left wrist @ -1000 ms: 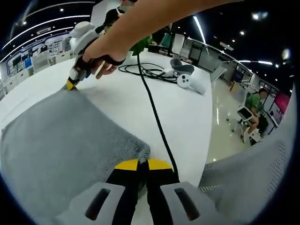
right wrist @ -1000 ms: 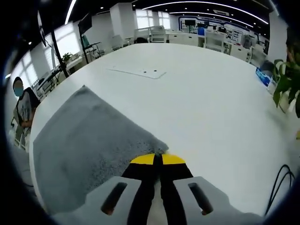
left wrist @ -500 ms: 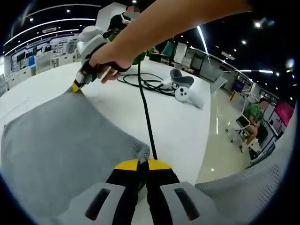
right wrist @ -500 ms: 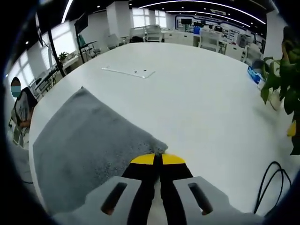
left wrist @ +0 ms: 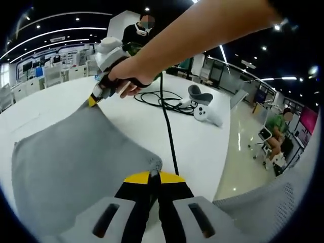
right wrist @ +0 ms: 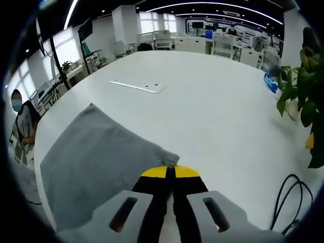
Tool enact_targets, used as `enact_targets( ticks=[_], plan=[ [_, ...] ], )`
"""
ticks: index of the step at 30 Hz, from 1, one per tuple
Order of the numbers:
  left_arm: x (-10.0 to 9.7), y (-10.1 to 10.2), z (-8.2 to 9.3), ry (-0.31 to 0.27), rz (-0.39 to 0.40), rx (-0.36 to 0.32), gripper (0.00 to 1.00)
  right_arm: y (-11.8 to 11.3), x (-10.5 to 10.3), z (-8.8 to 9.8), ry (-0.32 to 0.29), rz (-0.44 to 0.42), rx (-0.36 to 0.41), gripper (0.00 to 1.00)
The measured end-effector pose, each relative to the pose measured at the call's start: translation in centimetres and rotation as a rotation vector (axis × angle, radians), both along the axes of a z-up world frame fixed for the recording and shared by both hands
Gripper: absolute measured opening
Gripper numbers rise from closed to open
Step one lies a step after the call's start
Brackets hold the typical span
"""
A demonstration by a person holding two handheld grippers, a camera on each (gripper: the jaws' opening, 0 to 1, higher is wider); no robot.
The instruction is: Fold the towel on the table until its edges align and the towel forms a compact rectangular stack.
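A grey towel (left wrist: 76, 162) is held by two corners over the white table (left wrist: 202, 142). My left gripper (left wrist: 154, 176) is shut on the near corner, its yellow-tipped jaws pressed together. In the left gripper view the right gripper (left wrist: 94, 99), held in a person's hand, pinches the towel's far corner. In the right gripper view the same grey towel (right wrist: 96, 167) spreads to the left, and my right gripper (right wrist: 170, 171) is shut on its corner. The towel's lower edge is hidden behind the gripper bodies.
A black cable (left wrist: 169, 131) runs across the table from the right gripper. A white headset and controller (left wrist: 202, 104) lie at the far right. A flat white plate (right wrist: 137, 86) lies on the table, and a green plant (right wrist: 298, 96) stands at the right edge. Seated people are nearby.
Both grippers have lifted with the towel corners still pinched; the right hand now sits higher and further right in the left gripper view. The towel hangs more stretched between them.
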State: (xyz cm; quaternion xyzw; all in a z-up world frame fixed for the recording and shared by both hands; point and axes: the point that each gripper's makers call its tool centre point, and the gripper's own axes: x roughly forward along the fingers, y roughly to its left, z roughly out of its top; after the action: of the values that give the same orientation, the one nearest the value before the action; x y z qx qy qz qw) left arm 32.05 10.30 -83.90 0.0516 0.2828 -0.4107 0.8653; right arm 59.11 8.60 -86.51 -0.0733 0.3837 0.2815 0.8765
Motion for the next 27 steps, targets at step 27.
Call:
enact_targets(
  ticks=[27],
  plan=[
    [0.9,5.1,5.6,-0.111,0.044,-0.046,0.04,2.8,0.0,5.3,0.019,-0.119,0.068,0.0]
  ],
)
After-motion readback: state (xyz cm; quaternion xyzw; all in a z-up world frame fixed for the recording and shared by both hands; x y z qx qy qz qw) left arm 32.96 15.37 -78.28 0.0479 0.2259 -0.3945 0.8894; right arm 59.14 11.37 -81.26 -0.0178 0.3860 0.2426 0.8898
